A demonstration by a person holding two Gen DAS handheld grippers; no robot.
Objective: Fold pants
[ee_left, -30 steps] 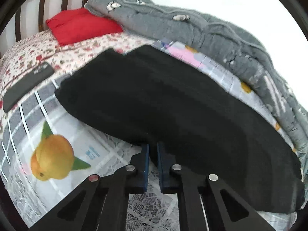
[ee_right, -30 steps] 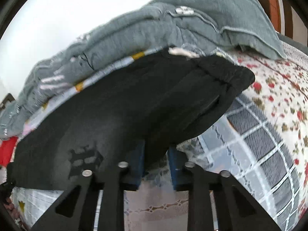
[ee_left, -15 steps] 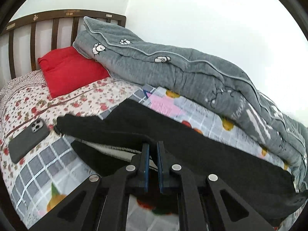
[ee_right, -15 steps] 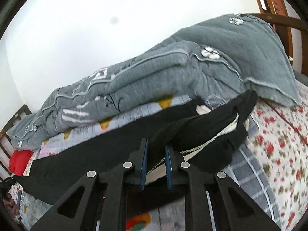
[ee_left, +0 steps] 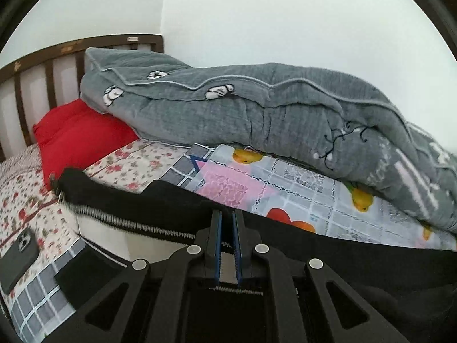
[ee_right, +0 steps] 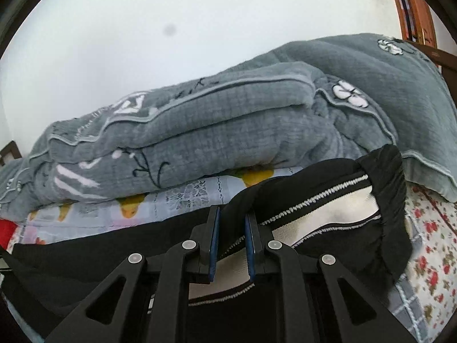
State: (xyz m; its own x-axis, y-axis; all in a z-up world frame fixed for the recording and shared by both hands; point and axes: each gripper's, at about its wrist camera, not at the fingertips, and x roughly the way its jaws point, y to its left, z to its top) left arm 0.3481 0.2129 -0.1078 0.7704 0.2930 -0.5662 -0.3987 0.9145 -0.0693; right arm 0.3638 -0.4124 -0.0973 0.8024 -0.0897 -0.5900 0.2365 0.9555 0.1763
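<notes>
Pants pinched in both my grippers, held above the bed

Pants [ee_left: 328, 245] hang from me as one long black band across the lower part of both views, in front of the bedding. My left gripper [ee_left: 227, 218] has its blue pads drawn in close, with a thin edge of the black fabric and its white zigzag stitching clamped between them. To the left of that grip the cloth opens and shows a pale inner lining bordered by that same stitching, running out to a dark end with a small metal ring. My right gripper [ee_right: 231, 223] stands a little wider, its pads pressed on a thicker fold of the black fabric that passes up between them. To the right of that grip the waistband curls open, pale inside, with two lines of white stitching along it, and its far edge droops over the floral sheet [ee_right: 434, 228].

Behind the garment lies a heaped grey quilt [ee_left: 257, 114] with white flower patches and dark embroidered stems; it runs along the wall side of the bed. Under it shows a light mat [ee_left: 300, 180] printed with fruit and a pink patch. A red pillow [ee_left: 77, 131] rests against the dark wooden headboard [ee_left: 51, 63] at the left of the left view. A dark phone [ee_left: 20, 254] lies face down on the floral sheet, near the checked grey edge of the mat. In the right view a brown wooden door frame [ee_right: 414, 5] stands at the upper right.
</notes>
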